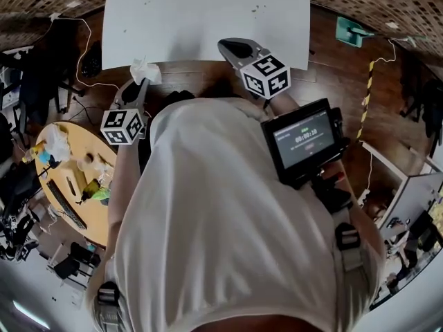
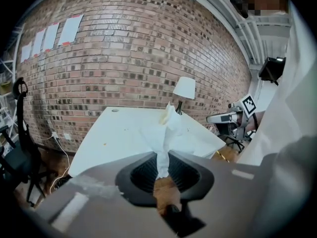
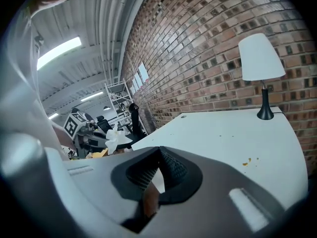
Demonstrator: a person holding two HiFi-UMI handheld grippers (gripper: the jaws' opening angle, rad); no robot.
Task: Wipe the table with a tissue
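A white tissue (image 2: 166, 128) sticks up crumpled from my left gripper (image 2: 162, 166), whose jaws are shut on its lower end. In the head view that left gripper (image 1: 140, 83) holds the tissue (image 1: 145, 70) just short of the near edge of the white table (image 1: 208, 19). My right gripper (image 1: 232, 47) reaches over the table's near edge with its jaws together and nothing in them. In the right gripper view its tips (image 3: 159, 155) meet over the table top (image 3: 223, 138). Small brown crumbs (image 3: 246, 161) lie on the table.
A white-shaded lamp (image 3: 261, 63) stands at the table's far end by the brick wall (image 2: 124, 58). A round wooden table (image 1: 69, 178) with clutter is at the left, an office chair (image 2: 20, 148) beside it. A small screen (image 1: 304, 140) hangs at the person's right side.
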